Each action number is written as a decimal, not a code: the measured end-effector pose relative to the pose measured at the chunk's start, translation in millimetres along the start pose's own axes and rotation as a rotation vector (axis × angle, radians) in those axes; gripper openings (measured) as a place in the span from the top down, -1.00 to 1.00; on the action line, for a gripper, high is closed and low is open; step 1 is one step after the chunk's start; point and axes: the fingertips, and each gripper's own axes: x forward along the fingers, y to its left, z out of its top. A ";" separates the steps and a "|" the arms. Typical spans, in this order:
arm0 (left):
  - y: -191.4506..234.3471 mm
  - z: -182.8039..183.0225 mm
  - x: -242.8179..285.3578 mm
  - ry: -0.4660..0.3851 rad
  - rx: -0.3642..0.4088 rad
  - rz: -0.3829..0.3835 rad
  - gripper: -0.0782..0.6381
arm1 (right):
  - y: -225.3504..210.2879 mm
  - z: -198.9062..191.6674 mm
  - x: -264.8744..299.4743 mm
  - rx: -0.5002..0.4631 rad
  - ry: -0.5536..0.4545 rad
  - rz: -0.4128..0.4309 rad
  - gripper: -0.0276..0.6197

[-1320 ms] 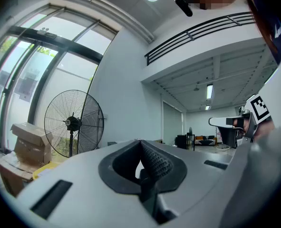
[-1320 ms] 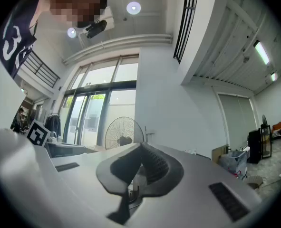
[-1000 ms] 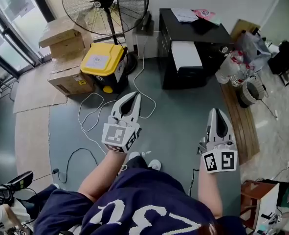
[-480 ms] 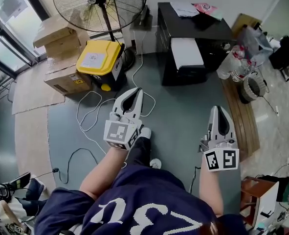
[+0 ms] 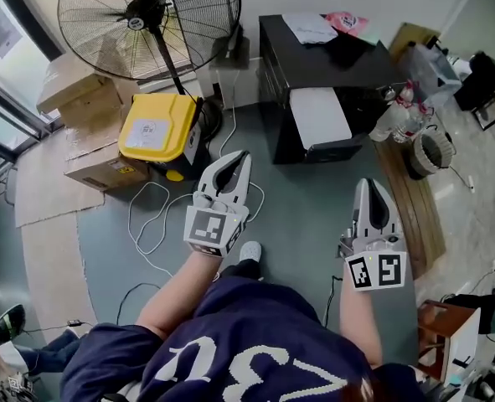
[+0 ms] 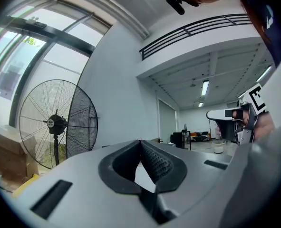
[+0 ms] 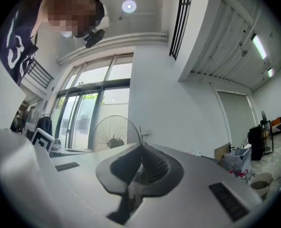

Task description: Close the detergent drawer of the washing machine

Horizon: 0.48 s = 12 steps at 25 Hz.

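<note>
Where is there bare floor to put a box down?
The grey floor is bare between the black cabinet, the left tongs and the right tongs. It is crowded by the fan, cardboard boxes and yellow bin, and white cables loop left of there.

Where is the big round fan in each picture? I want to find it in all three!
Head view: the fan stands at the top left, behind the yellow box.
Left gripper view: the fan is large, at the left, in front of the white wall.
Right gripper view: the fan is small, just left of the middle.
Shared landmark: the tall windows are next to the fan in every view.
</note>
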 end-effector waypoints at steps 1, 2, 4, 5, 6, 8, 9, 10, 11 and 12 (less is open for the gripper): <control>7.5 -0.3 10.6 0.000 -0.001 -0.011 0.73 | -2.1 -2.3 11.1 0.003 0.000 -0.010 0.87; 14.1 -1.1 20.9 0.002 -0.002 -0.022 0.73 | -4.9 -4.6 21.4 0.007 0.000 -0.021 0.87; 25.8 -2.6 40.0 0.004 -0.005 -0.040 0.73 | -11.2 -8.9 40.1 0.017 0.002 -0.039 0.87; 30.8 -3.0 48.5 0.006 -0.009 -0.045 0.73 | -14.2 -10.8 48.4 0.018 0.007 -0.044 0.87; 35.1 -3.5 56.1 0.008 -0.014 -0.047 0.73 | -17.3 -12.5 55.6 0.018 0.013 -0.048 0.87; 42.0 -5.7 69.8 0.014 -0.026 -0.051 0.73 | -24.8 -16.7 67.9 0.016 0.029 -0.057 0.87; 45.0 -8.0 76.5 0.017 -0.033 -0.052 0.73 | -29.2 -19.3 73.9 0.015 0.036 -0.063 0.87; 48.0 -11.2 83.4 0.022 -0.039 -0.053 0.73 | -33.8 -22.2 80.4 0.016 0.042 -0.067 0.87; 51.0 -14.9 90.6 0.028 -0.045 -0.053 0.73 | -38.7 -25.1 87.5 0.016 0.048 -0.069 0.87; 53.8 -18.2 98.0 0.033 -0.050 -0.051 0.73 | -43.8 -28.0 94.9 0.016 0.052 -0.070 0.87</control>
